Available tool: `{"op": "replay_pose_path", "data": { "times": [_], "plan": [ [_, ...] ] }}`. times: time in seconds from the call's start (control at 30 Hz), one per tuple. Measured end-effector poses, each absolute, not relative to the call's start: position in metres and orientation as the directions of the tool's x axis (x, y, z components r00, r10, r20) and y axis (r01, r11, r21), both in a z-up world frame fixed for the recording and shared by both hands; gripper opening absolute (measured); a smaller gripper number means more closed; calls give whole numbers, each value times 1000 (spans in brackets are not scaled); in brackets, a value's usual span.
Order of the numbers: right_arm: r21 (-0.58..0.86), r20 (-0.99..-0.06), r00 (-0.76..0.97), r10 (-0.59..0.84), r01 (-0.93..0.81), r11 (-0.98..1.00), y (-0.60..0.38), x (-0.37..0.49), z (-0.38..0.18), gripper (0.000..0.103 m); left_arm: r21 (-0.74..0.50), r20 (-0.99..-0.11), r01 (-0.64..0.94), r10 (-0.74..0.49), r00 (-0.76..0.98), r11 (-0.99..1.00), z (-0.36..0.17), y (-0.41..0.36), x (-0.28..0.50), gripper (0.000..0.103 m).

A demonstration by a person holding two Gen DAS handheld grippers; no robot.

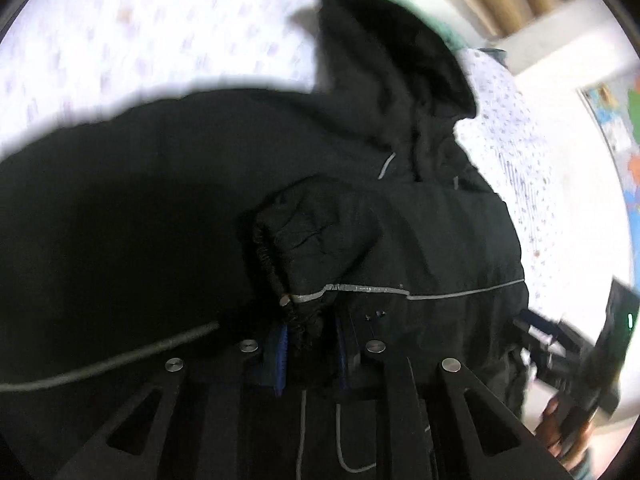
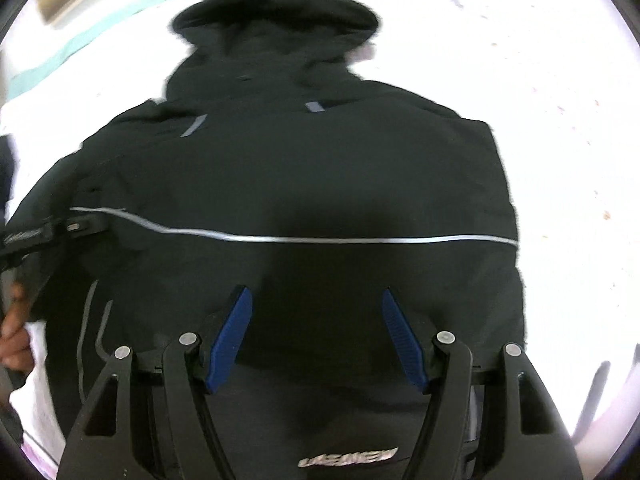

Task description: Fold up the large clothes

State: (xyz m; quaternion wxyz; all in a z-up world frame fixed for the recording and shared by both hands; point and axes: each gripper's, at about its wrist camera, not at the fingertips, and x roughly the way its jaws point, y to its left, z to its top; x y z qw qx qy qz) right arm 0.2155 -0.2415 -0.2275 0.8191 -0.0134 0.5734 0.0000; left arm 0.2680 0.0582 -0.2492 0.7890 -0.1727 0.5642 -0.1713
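Observation:
A large black hooded jacket (image 2: 304, 168) with thin grey reflective piping lies spread on a white patterned bedsheet (image 2: 560, 128), hood pointing away. In the left wrist view the jacket (image 1: 420, 240) fills the middle, and my left gripper (image 1: 310, 344) is shut on the elastic cuff of a sleeve (image 1: 316, 232) held over the jacket body. My right gripper (image 2: 316, 332) is open and empty, its blue pads (image 2: 230, 340) wide apart just above the lower back of the jacket. The left gripper (image 2: 80, 226) shows at the left edge of the right wrist view.
The bedsheet (image 1: 160, 40) surrounds the jacket on all sides. A teal strip (image 2: 100, 12) runs along the bed's far edge. The right gripper and hand (image 1: 572, 364) show at lower right of the left wrist view. A wall with a colourful poster (image 1: 624, 120) stands at right.

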Motion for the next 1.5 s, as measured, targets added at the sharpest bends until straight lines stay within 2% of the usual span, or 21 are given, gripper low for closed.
{"op": "replay_pose_path", "data": {
  "times": [0.1, 0.17, 0.3, 0.4, 0.5, 0.53, 0.57, 0.63, 0.77, 0.87, 0.97, 1.1, 1.17, 1.23, 1.37, 1.5],
  "plan": [
    [-32, -932, 359, -50, 56, 998, -267, 226, -224, 70, -506, -779, 72, -491, 390, 860, -218, 85, 256, 19],
    [-41, -926, 369, -78, 106, 994, -284, 232, -222, 70, -499, -776, 46, -470, 421, 865, -208, 109, 246, 19],
    [-40, -935, 342, -95, 166, 985, -300, 244, -239, 70, -444, -853, -50, -405, 330, 895, -243, 132, 240, 19],
    [-79, -948, 295, -119, 144, 986, -292, 255, -269, 76, -392, -900, -94, -360, 246, 915, -284, 127, 241, 22],
    [-121, -959, 242, -151, 133, 984, -287, 264, -302, 80, -365, -907, -89, -332, 258, 927, -279, 121, 242, 24],
    [-115, -958, 244, -148, 147, 982, -289, 266, -303, 80, -360, -906, -86, -326, 268, 929, -274, 121, 241, 29],
    [-109, -961, 234, -144, 156, 982, -291, 267, -302, 80, -359, -905, -84, -324, 278, 930, -267, 123, 237, 31],
    [-113, -965, 216, -146, 160, 981, -292, 269, -295, 79, -358, -899, -95, -315, 305, 929, -250, 132, 230, 41],
    [-130, -944, 290, -155, 104, 986, -275, 262, -259, 78, -335, -868, -66, -280, 410, 940, -204, 140, 219, 46],
    [-84, -929, 358, -91, 36, 996, -245, 252, -233, 78, -363, -839, 16, -334, 431, 932, -190, 122, 220, 48],
    [-8, -934, 358, 4, -32, 999, -208, 245, -230, 77, -389, -850, 37, -374, 371, 920, -213, 96, 232, 48],
    [-69, -956, 292, -36, -105, 992, -161, 234, -260, 74, -371, -901, 7, -362, 241, 929, -277, 71, 241, 48],
    [-101, -967, 246, -69, -119, 988, -153, 231, -285, 73, -332, -907, 29, -328, 263, 943, -282, 61, 238, 48],
    [-95, -963, 263, -65, -104, 990, -158, 230, -292, 79, -336, -904, 49, -337, 264, 940, -271, 60, 235, 48],
    [-49, -973, 226, -35, -54, 997, -179, 233, -287, 83, -403, -859, 23, -387, 336, 915, -239, 97, 213, 48],
    [-67, -975, 212, -61, -20, 998, -197, 232, -289, 87, -396, -854, -162, -297, 427, 904, -226, 182, 178, 48]
  ]
}}
